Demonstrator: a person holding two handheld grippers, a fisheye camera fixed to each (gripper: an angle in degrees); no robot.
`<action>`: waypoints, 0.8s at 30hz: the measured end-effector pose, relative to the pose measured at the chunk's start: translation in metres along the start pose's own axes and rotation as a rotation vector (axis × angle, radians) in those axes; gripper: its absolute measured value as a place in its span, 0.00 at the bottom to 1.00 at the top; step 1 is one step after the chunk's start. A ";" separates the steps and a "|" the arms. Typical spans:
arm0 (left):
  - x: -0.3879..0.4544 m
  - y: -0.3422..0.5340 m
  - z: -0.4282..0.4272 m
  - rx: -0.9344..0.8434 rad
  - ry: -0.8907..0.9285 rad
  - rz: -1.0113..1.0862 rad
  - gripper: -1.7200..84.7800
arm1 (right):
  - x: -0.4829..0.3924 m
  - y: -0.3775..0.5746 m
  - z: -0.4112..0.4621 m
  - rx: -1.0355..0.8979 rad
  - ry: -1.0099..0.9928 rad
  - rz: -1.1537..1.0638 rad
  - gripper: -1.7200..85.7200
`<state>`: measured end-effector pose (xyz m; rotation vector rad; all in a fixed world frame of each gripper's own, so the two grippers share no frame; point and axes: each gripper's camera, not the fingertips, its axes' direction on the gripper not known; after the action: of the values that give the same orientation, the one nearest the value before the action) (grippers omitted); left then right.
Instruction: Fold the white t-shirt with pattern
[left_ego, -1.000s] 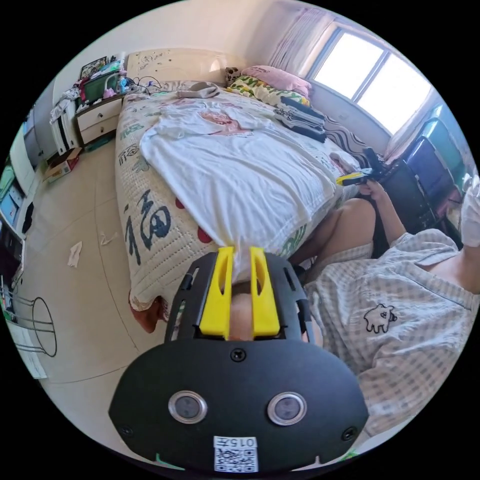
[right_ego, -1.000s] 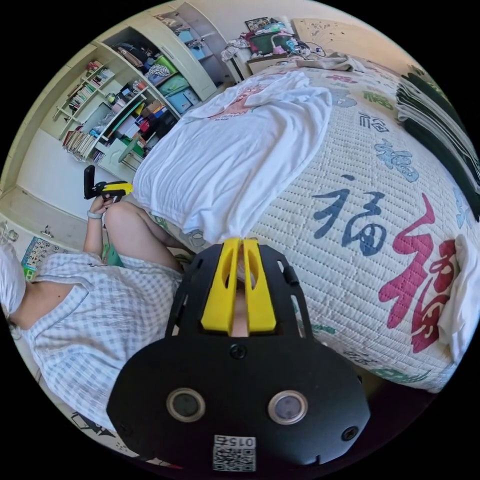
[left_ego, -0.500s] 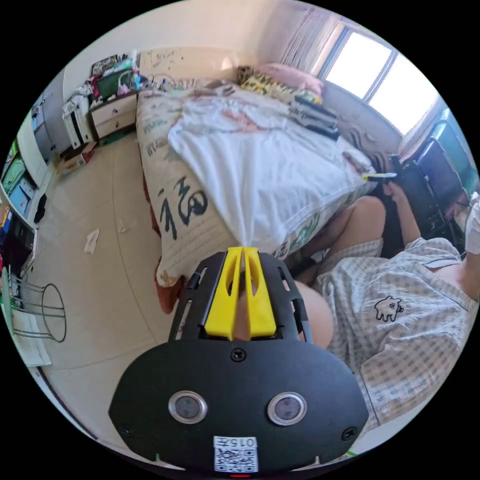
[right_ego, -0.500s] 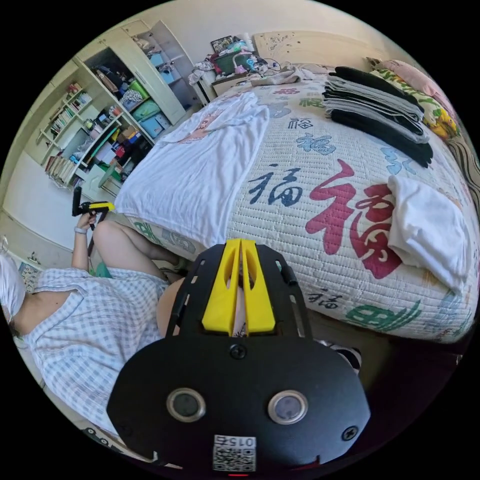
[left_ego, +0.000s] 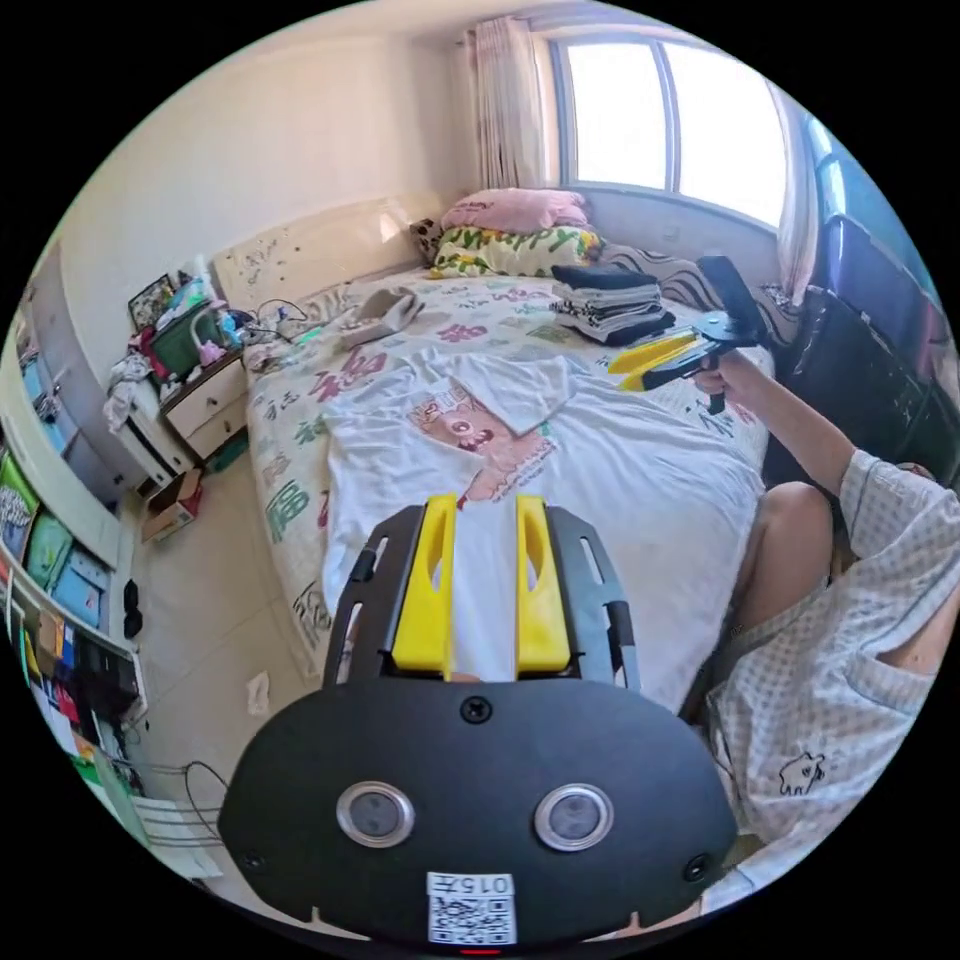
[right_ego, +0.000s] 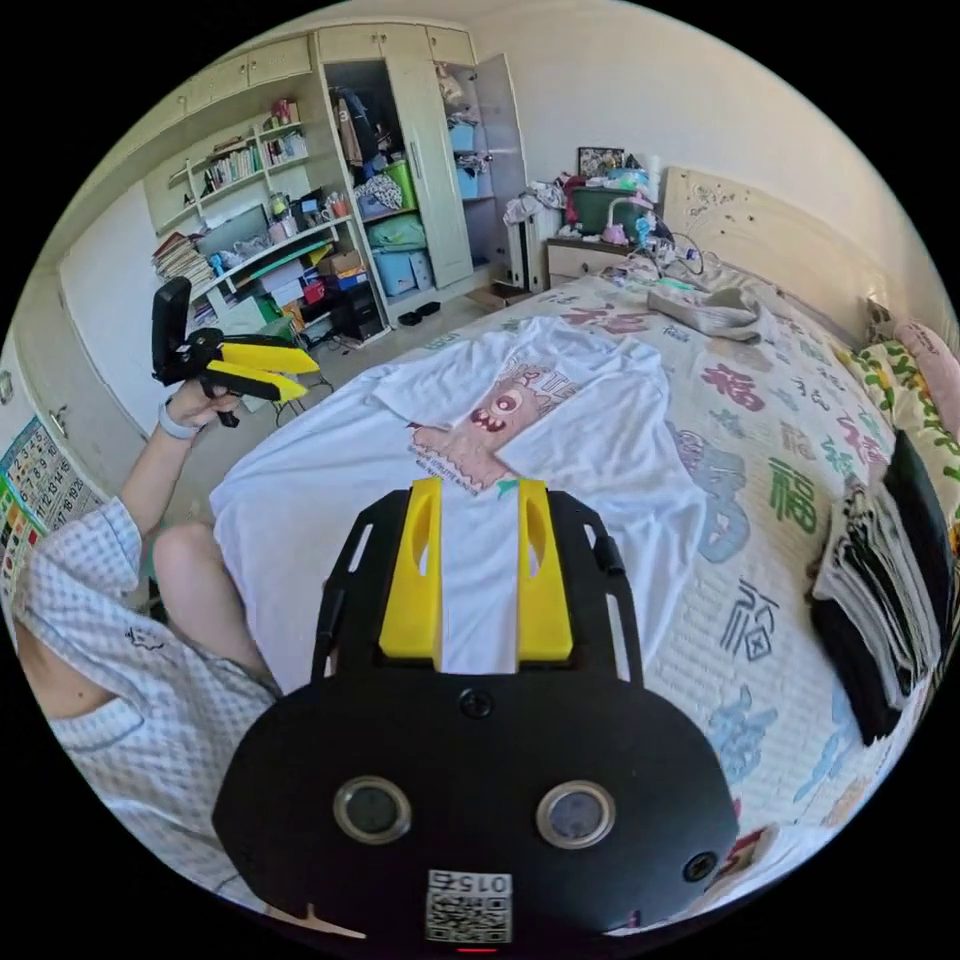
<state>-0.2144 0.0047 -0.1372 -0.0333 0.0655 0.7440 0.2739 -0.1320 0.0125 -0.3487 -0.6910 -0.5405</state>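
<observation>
I see a bed (left_ego: 300, 470) with a quilted cover printed with large characters, a stack of folded dark clothes (left_ego: 607, 300) near its far side, and pink and green-patterned pillows (left_ego: 515, 228) under the window (left_ego: 665, 120). In my right gripper view, an open wardrobe (right_ego: 415, 160) and cluttered bookshelves (right_ego: 240, 190) line the wall, beside a messy nightstand (right_ego: 575, 245).

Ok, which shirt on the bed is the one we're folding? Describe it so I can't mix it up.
Start at the bed with its quilt of big printed characters. The t-shirt lies spread flat on the side nearer the shelves, both sleeves folded in. Unlike the dark pile of folded clothes at the other edge, it is white with a pink cartoon monster on the chest.
</observation>
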 end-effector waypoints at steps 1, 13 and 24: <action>-0.002 -0.011 0.019 -0.024 0.000 -0.003 0.12 | 0.003 -0.010 0.012 -0.030 0.016 -0.001 0.17; -0.157 -0.061 0.073 -0.028 0.166 -0.222 0.03 | 0.145 -0.062 -0.014 0.071 0.100 0.289 0.03; -0.344 0.057 0.078 -0.138 -0.217 -0.757 0.04 | 0.246 -0.062 -0.011 0.005 0.375 0.634 0.08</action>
<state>-0.5020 -0.1814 -0.0356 -0.1018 -0.1993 -0.0085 0.4019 -0.2743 0.1801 -0.4233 -0.1932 0.0064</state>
